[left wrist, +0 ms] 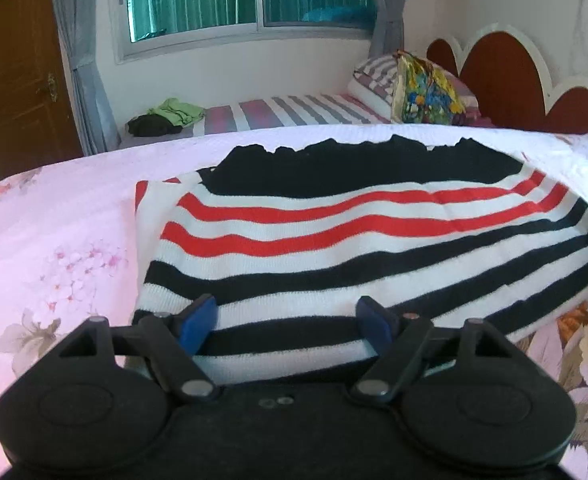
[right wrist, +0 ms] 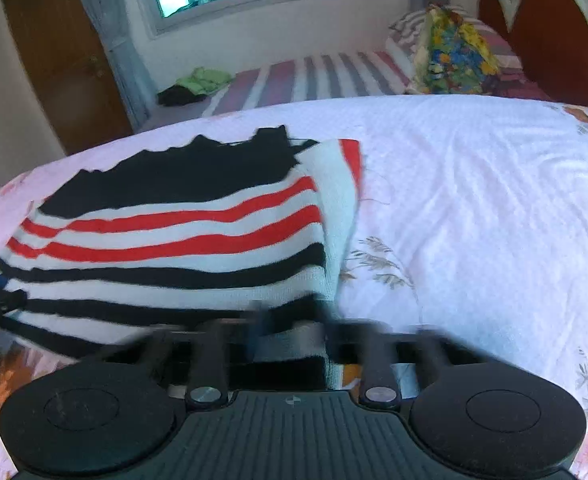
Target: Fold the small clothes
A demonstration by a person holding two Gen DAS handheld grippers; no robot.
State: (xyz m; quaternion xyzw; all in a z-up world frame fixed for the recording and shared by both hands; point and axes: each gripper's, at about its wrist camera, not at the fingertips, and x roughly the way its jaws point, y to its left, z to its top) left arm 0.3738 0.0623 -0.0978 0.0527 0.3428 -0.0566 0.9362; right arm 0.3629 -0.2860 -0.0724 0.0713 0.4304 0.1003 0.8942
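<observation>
Near the bed's (right wrist: 474, 208) front edge lies the sweater (left wrist: 334, 240), sides seemingly folded in — halving remains. Left claw (left wrist: 287, 326) gapes over its hem; right claw (right wrist: 294, 330) blurred — cannot tell.

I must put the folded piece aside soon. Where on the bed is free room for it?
Free: the white quilt right of the striped garment, and the pink floral patch to its left. Crowded: the far striped sheet, with a green and black clothes pile and a floral pillow.
</observation>
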